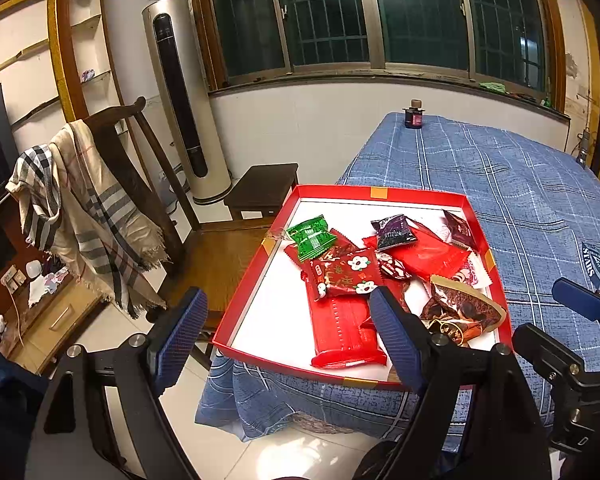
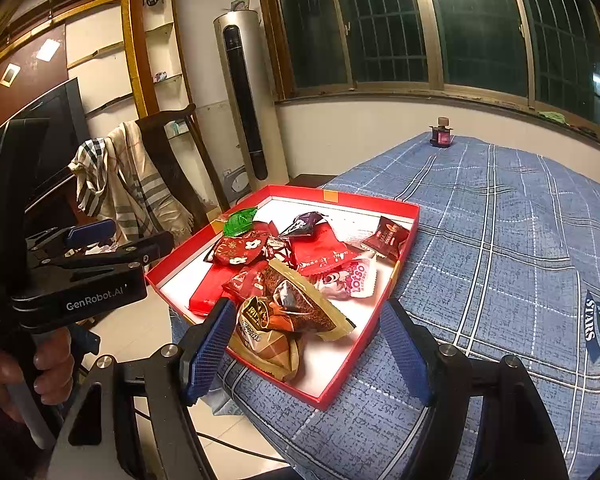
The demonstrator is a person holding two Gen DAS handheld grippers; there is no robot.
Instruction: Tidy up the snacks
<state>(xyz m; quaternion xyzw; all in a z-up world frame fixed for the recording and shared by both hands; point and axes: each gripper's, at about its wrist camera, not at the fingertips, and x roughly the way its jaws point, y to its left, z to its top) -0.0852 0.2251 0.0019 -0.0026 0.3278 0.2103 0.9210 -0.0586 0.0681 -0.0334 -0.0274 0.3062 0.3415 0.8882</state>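
A shallow red box [image 1: 256, 280] [image 2: 364, 354] with a white floor sits on the near left corner of the blue checked table. It holds several snack packets: a green one [image 1: 310, 238] [image 2: 240, 221], a red flowered one [image 1: 346, 274] [image 2: 240, 250], a long red pack [image 1: 346, 330], a purple one [image 1: 394, 232] [image 2: 304, 225], a brown-gold bag [image 1: 462, 306] [image 2: 300, 304] and a pink Lotso packet [image 2: 350, 282]. My left gripper [image 1: 288, 326] is open and empty, above the box's near left edge. My right gripper [image 2: 308, 346] is open and empty, over the box's near corner by the brown bags.
The blue checked tablecloth [image 1: 520, 200] [image 2: 500, 240] stretches right and back, with a small dark bottle [image 1: 414, 114] [image 2: 442, 132] at its far edge. A wooden chair [image 1: 220, 248] draped with scarves stands left of the table, beside a dark stool [image 1: 266, 186] and a tower fan [image 1: 184, 100].
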